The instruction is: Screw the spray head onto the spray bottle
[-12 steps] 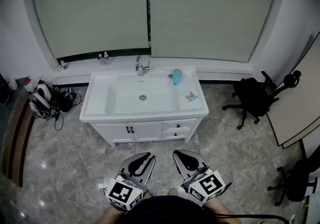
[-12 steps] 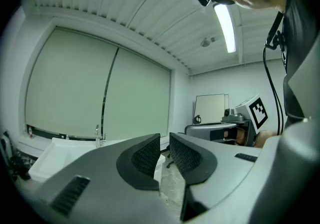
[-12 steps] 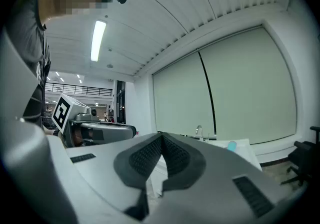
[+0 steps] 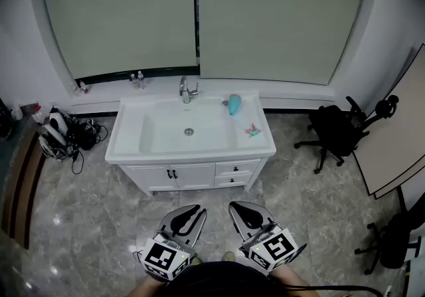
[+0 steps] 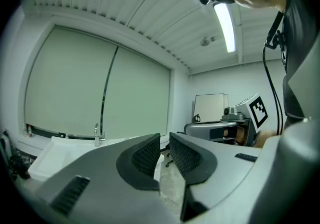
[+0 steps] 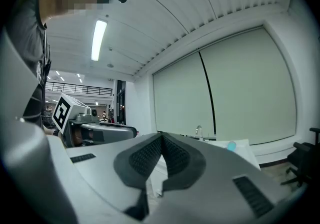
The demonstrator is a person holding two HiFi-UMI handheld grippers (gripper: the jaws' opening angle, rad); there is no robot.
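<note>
**A:** Spray bottle (image 4: 234, 103), teal, lies on its side at the back right of the vanity top (image 4: 126, 143), just right of the faucet (image 4: 188, 88). Do we see any change from a moment ago?

**B:** Hardly. We find it and the spray head (image 4: 253, 131) on the same spots of the counter. The vanity only sits a hair higher in the head view, and both grippers stay low at the bottom edge.

**A:** Where do they lie relative to our grippers?

**B:** Well apart. Our left gripper (image 4: 191, 212) and right gripper (image 4: 239, 209) hang side by side over the marble floor (image 4: 86, 222) before the cabinet, pointing toward it. Bottle and head lie ahead, nearer the right gripper's side.

**A:** And the jaws?

**B:** We see the left's pads drawn in to a sliver, with nothing between them. The right's tips meet, empty.
</note>
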